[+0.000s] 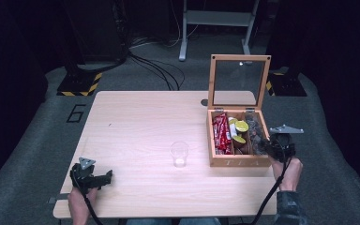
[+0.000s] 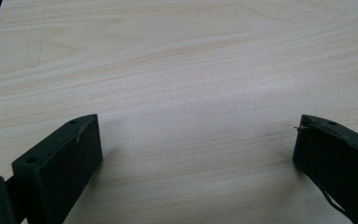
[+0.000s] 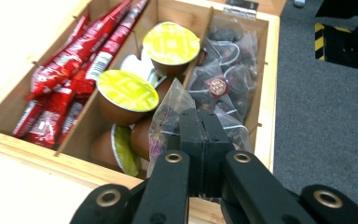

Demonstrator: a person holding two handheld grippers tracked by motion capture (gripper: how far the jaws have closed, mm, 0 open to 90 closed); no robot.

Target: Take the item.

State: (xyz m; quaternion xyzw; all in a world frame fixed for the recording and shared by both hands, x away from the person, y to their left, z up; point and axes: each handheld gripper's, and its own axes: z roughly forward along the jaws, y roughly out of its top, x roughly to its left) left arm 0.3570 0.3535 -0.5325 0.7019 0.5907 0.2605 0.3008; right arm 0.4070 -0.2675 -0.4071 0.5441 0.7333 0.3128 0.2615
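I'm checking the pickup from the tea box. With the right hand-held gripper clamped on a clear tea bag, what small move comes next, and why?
Probably lift the right hand-held gripper straight up a little. Its jaws are shut on the clear tea bag, whose lower part still sits among the other bags in the wooden box. Once clear of the rim, it can travel toward the plastic cup on the table.

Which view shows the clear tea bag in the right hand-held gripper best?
Right gripper view: the clear plastic tea bag sits close up, pinched between shut jaws above the wooden box. High view shows a tiny blur there; left gripper view shows bare table.
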